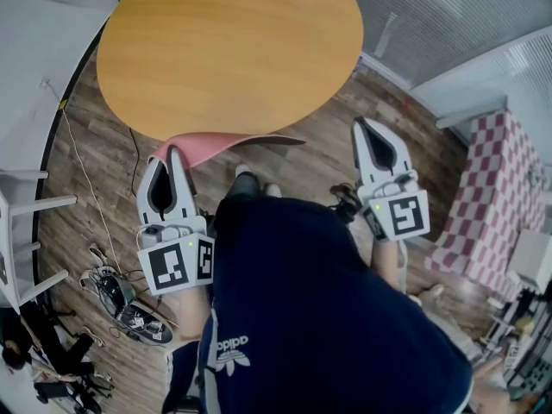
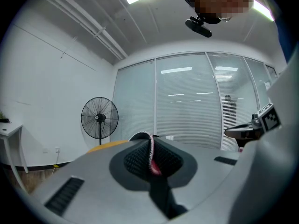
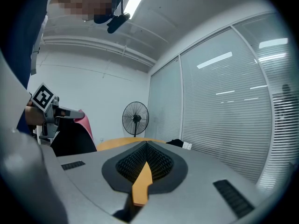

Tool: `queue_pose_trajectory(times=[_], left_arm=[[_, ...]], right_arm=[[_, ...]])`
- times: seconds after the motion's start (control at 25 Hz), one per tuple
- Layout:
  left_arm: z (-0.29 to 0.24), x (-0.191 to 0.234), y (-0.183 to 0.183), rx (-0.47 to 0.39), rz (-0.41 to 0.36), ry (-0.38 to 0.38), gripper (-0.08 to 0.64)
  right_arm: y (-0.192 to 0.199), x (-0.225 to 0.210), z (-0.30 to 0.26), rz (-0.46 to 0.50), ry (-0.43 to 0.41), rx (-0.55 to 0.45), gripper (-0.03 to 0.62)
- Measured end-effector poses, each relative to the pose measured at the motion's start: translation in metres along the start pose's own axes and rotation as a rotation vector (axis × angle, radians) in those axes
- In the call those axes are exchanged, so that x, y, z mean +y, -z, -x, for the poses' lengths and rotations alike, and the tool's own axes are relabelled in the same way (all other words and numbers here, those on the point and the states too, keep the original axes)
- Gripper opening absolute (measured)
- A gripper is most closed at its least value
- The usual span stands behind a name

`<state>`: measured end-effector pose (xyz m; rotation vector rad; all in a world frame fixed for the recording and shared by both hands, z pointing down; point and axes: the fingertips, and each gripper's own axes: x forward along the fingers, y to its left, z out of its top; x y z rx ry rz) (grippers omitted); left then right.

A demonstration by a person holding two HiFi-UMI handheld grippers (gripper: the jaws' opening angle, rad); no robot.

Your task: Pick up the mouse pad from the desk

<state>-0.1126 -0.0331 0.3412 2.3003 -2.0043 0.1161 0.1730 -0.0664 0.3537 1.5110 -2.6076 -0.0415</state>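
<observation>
Pink pad [image 1: 220, 145] hangs just off the surface [image 1: 233, 50], clamped in the left tongs [image 1: 175, 153]; right tongs [image 1: 360, 126] together, empty.

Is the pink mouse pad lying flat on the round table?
No, the left gripper holds the mouse pad by its edge, beside the table.

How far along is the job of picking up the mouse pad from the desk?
Done: the left gripper is shut on the pink mouse pad. The pad is not lying on the round table; it shows beyond the table's near edge.
In hand: the pad hangs in that gripper in front of the person. The right gripper is shut and empty.
Left: nothing of the pick-up itself, as far as I can see.
</observation>
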Motion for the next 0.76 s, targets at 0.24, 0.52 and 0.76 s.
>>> queue_pose_trajectory(times=[0.24, 0.52, 0.76], left_arm=[[0.001, -0.001, 0.001, 0.003, 0.006, 0.010, 0.020], [0.004, -0.001, 0.006, 0.010, 0.017, 0.015, 0.020], [0.010, -0.006, 0.006, 0.005, 0.022, 0.012, 0.019]], right_arm=[[-0.003, 0.002, 0.002, 0.000, -0.003, -0.005, 0.003], [-0.002, 0.006, 0.004, 0.005, -0.007, -0.002, 0.003], [-0.003, 0.003, 0.012, 0.006, -0.003, -0.003, 0.003]])
